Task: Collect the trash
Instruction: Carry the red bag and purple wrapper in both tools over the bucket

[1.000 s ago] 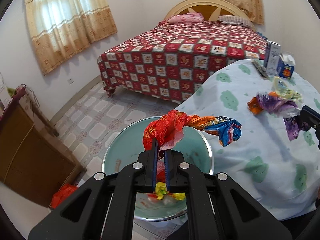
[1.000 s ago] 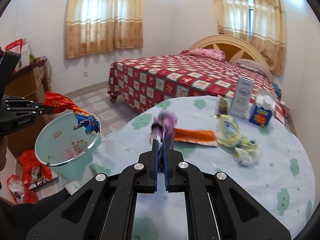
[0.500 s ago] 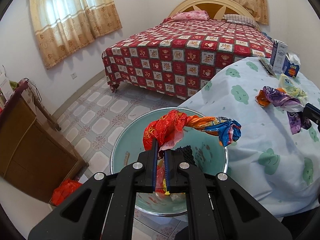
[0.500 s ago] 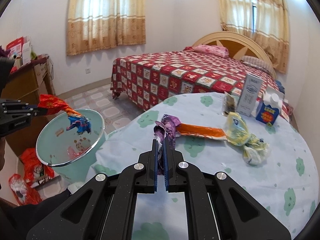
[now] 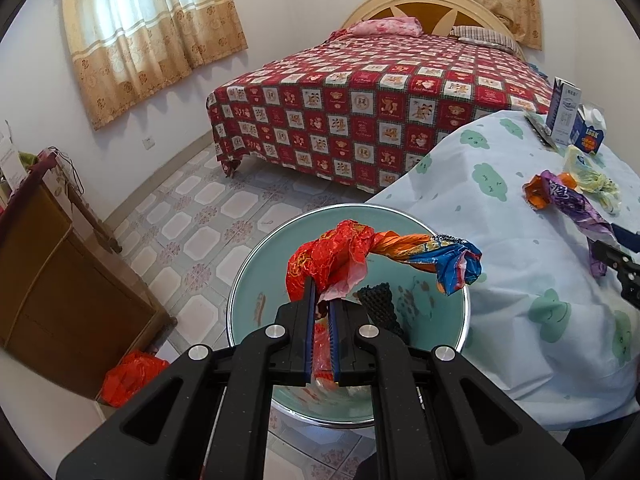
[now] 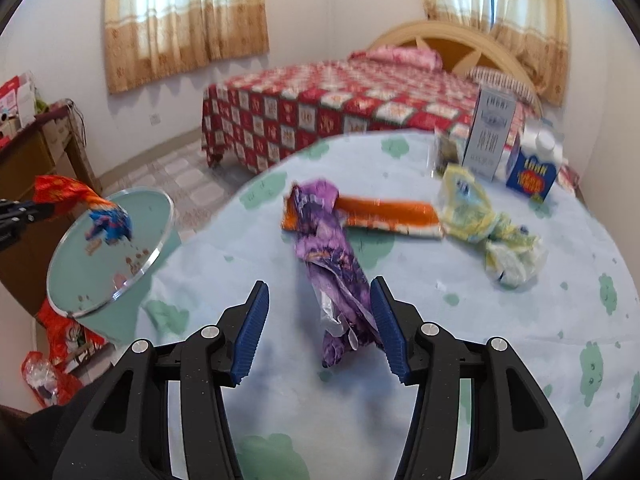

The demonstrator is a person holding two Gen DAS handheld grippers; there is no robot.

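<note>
My left gripper (image 5: 321, 294) is shut on a twisted red, orange and blue wrapper (image 5: 380, 254) and holds it over the open teal trash bin (image 5: 256, 280). The bin (image 6: 76, 280) and the wrapper (image 6: 86, 208) also show at the left of the right wrist view. My right gripper (image 6: 318, 300) is open over the round table (image 6: 520, 360). A crumpled purple wrapper (image 6: 332, 256) lies on the table between its fingers, close to the right finger. An orange wrapper (image 6: 384, 212) and a yellow-white plastic bag (image 6: 488, 224) lie further back.
A tall grey carton (image 6: 490, 136) and a blue carton (image 6: 534, 172) stand at the table's far edge. A bed (image 5: 380, 92) with a red checked cover stands behind. A wooden cabinet (image 5: 52, 276) and a red bag (image 5: 128, 376) sit left of the bin.
My right gripper has opened and let go of the purple wrapper, which now lies on the table. My left gripper has moved further over the bin with its wrapper.
</note>
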